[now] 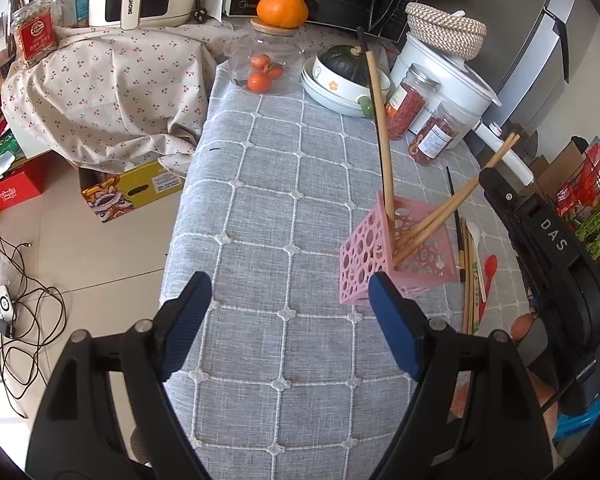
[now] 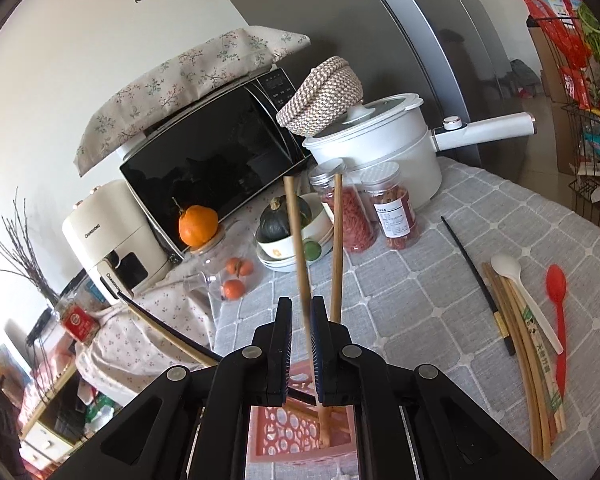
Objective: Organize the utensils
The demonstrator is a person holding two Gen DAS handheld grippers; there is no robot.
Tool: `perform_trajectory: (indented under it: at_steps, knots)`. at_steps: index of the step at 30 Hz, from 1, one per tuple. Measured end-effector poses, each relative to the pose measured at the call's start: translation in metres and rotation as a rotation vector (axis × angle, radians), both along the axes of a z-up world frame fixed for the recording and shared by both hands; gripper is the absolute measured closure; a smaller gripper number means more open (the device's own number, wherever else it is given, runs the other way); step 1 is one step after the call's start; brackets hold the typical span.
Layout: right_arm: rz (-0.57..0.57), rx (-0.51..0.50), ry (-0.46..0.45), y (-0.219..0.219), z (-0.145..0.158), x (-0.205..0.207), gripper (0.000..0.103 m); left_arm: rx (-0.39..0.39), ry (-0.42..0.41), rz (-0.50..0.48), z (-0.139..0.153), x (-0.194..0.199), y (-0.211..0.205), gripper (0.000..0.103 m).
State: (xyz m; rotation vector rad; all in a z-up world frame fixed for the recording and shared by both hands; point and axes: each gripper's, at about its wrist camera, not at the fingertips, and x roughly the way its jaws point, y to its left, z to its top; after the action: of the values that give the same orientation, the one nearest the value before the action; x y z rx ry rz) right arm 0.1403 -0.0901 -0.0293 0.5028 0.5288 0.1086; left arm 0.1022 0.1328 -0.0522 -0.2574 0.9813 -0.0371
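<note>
While the pink basket (image 1: pixel 396 252) stands on the grey checked tablecloth (image 1: pixel 284 184), wooden chopsticks (image 1: pixel 432 220) lean inside it with their tops sticking out, so they stay together in one place. One more wooden chopstick (image 2: pixel 300 256) stands between the fingers of the right gripper (image 2: pixel 302 344), right above the basket. These fingers are close together but a small gap shows on each side of the stick, so I think they are letting it drop in. More things wait flat on the cloth beside the basket: a black chopstick (image 2: pixel 472 272), a bundle of wooden chopsticks (image 2: pixel 528 360), a white spoon (image 2: pixel 520 284) and a red spoon (image 2: pixel 558 304). They likely go in next. The left gripper (image 1: pixel 290 320) hangs over the bare cloth near the basket, its blue fingers (image 1: pixel 188 316) wide apart and holding nothing, maybe ready to steady it.
</note>
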Motion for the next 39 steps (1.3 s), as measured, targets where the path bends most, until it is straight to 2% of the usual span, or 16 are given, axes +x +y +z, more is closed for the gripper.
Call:
perform_trajectory:
  at_steps: [4, 9, 16, 24, 30, 34, 37, 39]
  knots:
    - [0.022, -0.019, -0.012, -0.009, 0.013, -0.002, 0.076, 0.003, -0.002, -0.015, 0.001, 0.000, -0.005, 0.022]
    - [0.042, -0.034, 0.005, -0.035, 0.029, -0.007, 0.058, 0.005, -0.011, -0.042, 0.004, -0.003, -0.013, 0.022]
    - [0.083, -0.193, 0.079, -0.077, 0.038, -0.013, 0.046, 0.048, 0.002, -0.110, 0.002, -0.009, -0.035, 0.022]
    - [0.058, -0.298, 0.175, -0.142, 0.038, -0.029, 0.022, 0.075, 0.005, -0.211, 0.007, -0.018, -0.079, 0.021]
    - [0.088, -0.304, 0.301, -0.183, 0.024, -0.029, 0.017, 0.121, -0.010, -0.330, 0.016, -0.030, -0.122, 0.021]
    - [0.120, -0.311, 0.417, -0.201, 0.006, -0.025, 0.017, 0.095, 0.013, -0.363, 0.016, -0.027, -0.149, 0.021]
    - [0.111, -0.338, 0.511, -0.214, -0.010, -0.020, 0.017, 0.098, 0.029, -0.385, 0.012, -0.022, -0.174, 0.021]
    - [0.107, -0.333, 0.567, -0.225, -0.021, -0.015, 0.017, 0.072, 0.048, -0.395, 0.006, -0.013, -0.191, 0.021]
